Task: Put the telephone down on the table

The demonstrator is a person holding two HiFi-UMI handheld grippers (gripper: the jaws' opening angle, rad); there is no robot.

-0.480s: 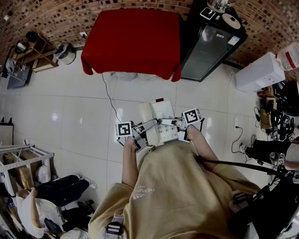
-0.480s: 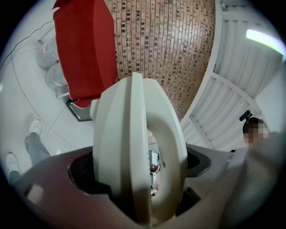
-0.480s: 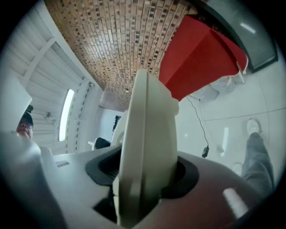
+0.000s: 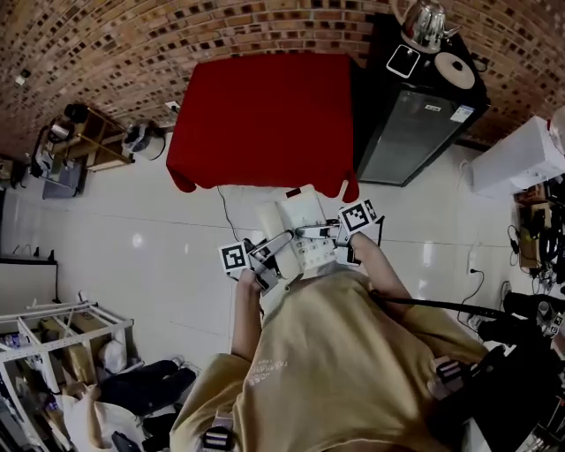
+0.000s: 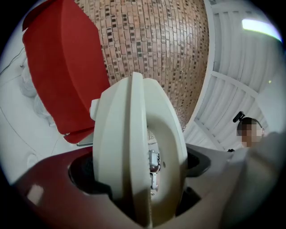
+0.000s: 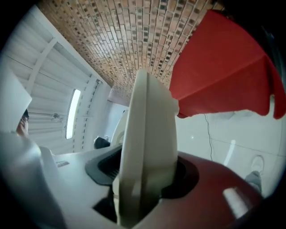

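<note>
I hold a white telephone (image 4: 300, 225) between both grippers, in front of my chest and above the tiled floor. My left gripper (image 4: 279, 242) is shut on its left side and my right gripper (image 4: 311, 232) is shut on its right side. In the left gripper view the telephone (image 5: 134, 147) stands edge-on, wedged between the jaws of the left gripper (image 5: 138, 183). In the right gripper view the right gripper (image 6: 143, 179) pinches a thin edge of the telephone (image 6: 149, 143). The table with a red cloth (image 4: 265, 115) stands just ahead and also shows as the red table (image 5: 62, 71) and the red table (image 6: 223, 71).
A black cabinet (image 4: 410, 124) with a kettle (image 4: 424, 22) stands right of the table. A white box (image 4: 516, 154) is farther right. A wooden shelf (image 4: 88, 141) stands at the left, a metal rack (image 4: 53, 327) at the lower left. A cable (image 4: 225, 207) runs over the floor.
The red table and the cabinet have come nearer, lower in the head view. Both grippers still hold the telephone in the same way.
</note>
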